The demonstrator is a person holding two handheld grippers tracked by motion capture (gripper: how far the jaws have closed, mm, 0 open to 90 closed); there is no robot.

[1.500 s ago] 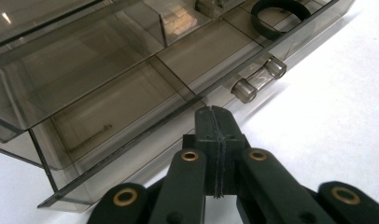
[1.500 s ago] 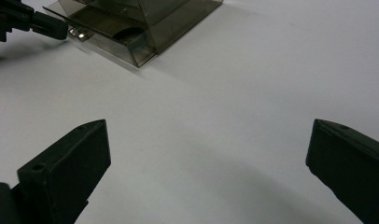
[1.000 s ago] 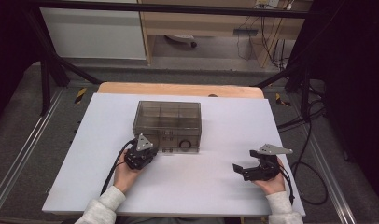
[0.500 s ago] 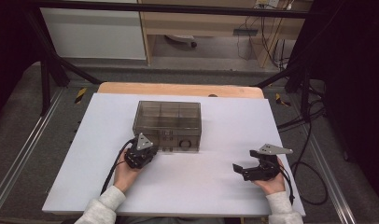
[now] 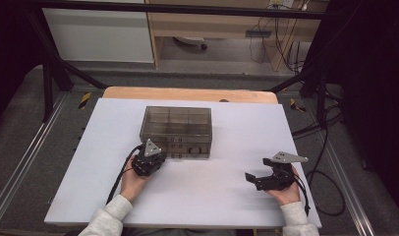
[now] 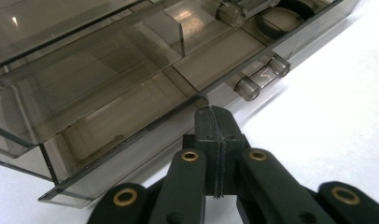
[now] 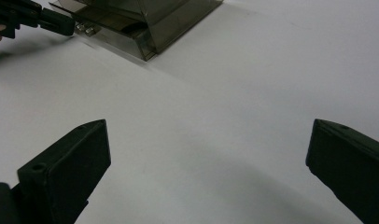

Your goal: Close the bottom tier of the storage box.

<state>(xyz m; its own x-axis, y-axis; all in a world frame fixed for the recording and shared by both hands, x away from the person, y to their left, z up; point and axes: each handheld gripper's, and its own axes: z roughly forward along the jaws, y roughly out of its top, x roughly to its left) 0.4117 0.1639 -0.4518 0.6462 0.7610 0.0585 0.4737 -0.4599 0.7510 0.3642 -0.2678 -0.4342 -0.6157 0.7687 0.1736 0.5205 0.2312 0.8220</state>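
Observation:
A smoky transparent drawer box [image 5: 176, 129] stands in the middle of the white table [image 5: 246, 123]. My left gripper [image 5: 159, 157] is at the box's front left corner. In the left gripper view its jaws [image 6: 214, 122] are pressed together, their tip against the front edge of the lowest drawer [image 6: 108, 135], and nothing shows between them. A clear handle with two round knobs [image 6: 261, 79] sticks out just to the right of the tip. My right gripper [image 5: 252, 179] rests on the table to the right of the box, open, with only bare table between its jaws [image 7: 208, 126].
Seen from the right gripper view, the box [image 7: 145, 28] and the left gripper [image 7: 57, 23] lie far off at the upper left. A wooden strip [image 5: 187, 93] borders the table's far edge. Cables [image 5: 124, 172] trail from both grippers. Black frame poles [image 5: 50, 69] stand around the table.

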